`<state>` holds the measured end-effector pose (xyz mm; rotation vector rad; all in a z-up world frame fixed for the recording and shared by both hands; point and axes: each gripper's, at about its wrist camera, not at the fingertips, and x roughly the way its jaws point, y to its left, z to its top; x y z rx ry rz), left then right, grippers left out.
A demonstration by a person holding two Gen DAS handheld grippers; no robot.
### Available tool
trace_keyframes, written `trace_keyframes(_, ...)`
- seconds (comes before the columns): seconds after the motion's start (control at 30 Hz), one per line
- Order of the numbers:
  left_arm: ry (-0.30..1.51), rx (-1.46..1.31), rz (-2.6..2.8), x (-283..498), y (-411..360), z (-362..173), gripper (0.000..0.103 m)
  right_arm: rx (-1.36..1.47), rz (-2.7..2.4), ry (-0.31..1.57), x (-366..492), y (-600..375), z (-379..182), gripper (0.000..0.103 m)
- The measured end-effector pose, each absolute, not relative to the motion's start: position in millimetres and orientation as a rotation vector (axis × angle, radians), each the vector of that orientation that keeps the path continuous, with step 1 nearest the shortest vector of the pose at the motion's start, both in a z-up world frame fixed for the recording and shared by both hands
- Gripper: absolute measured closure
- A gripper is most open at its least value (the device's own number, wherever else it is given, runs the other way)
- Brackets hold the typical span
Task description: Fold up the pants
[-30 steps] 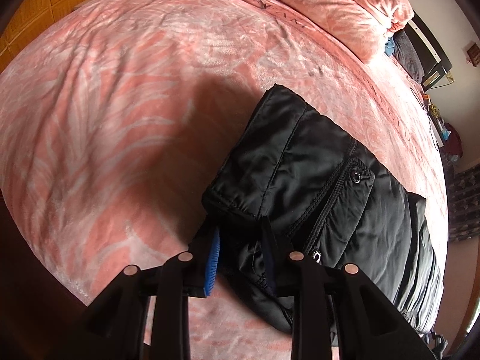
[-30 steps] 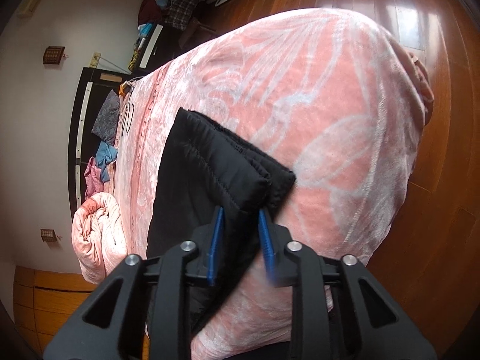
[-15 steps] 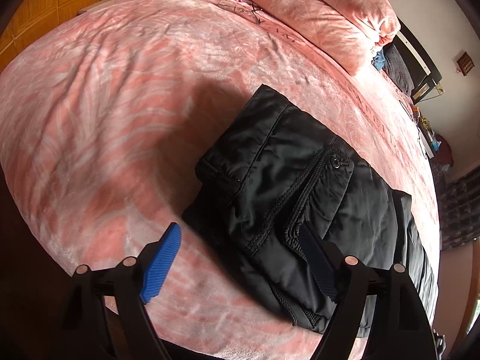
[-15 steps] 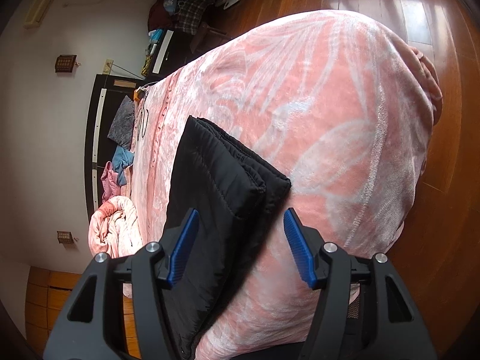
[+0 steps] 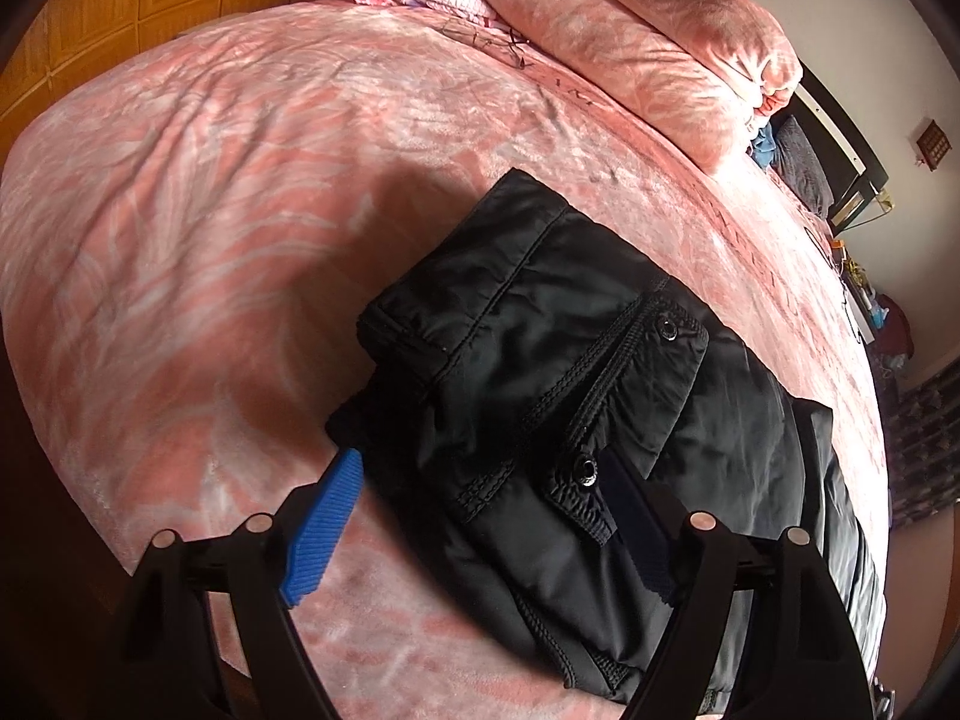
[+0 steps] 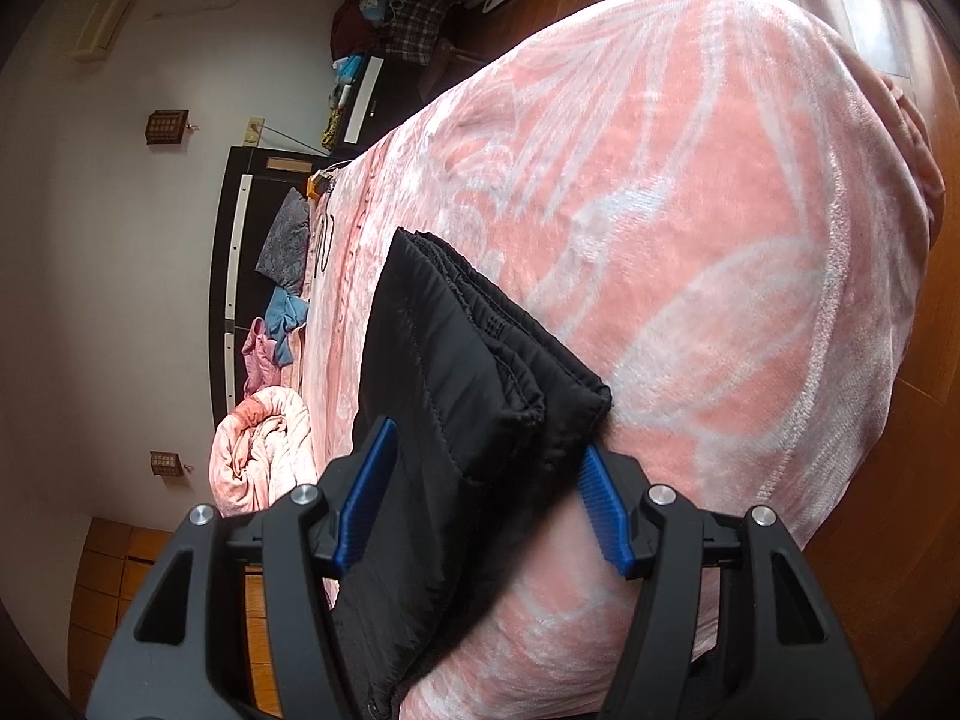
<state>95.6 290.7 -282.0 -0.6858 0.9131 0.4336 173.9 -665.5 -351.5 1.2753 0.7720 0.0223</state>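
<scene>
Black jaws, ribbed blue pads (image 6: 366, 504), silver screws (image 6: 304, 495).

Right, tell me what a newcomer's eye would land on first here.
The black pants, folded into a thick padded bundle, lie near the edge of a bed under a pink patterned blanket. The left gripper and right gripper stand open astride its ends. A rolled pink quilt lies at the far side.
</scene>
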Motion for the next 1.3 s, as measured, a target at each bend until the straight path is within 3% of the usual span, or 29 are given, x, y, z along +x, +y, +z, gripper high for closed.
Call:
trace_keyframes(0.17, 0.904, -0.681, 0.465, 97, 286, -286, 0.018, 1.260, 0.044, 0.765, 177, -665, -353, 0.043)
trace_keyframes(0.2, 0.902, -0.683, 0.470, 97, 285, -287, 0.018, 1.251, 0.044, 0.769, 178, -665, -352, 0.047)
trace_keyframes(0.27, 0.895, -0.685, 0.481, 96, 282, -287, 0.018, 1.225, 0.043, 0.784, 180, -664, -350, 0.070)
trace_keyframes(0.33, 0.891, -0.691, 0.482, 96, 280, -289, 0.017, 1.209, 0.041, 0.783, 181, -662, -343, 0.079)
trace_keyframes(0.4, 0.885, -0.688, 0.484, 95, 279, -290, 0.017, 1.187, 0.033, 0.784, 182, -660, -334, 0.082)
trace_keyframes(0.97, 0.833, -0.711, 0.519, 80, 278, -294, 0.013, 0.830, 0.023, 0.723, 190, -583, -188, 0.086)
trace_keyframes(1.3, 0.814, -0.748, 0.489, 74, 284, -296, 0.013, 0.629, 0.000, 0.707, 188, -530, -132, 0.086)
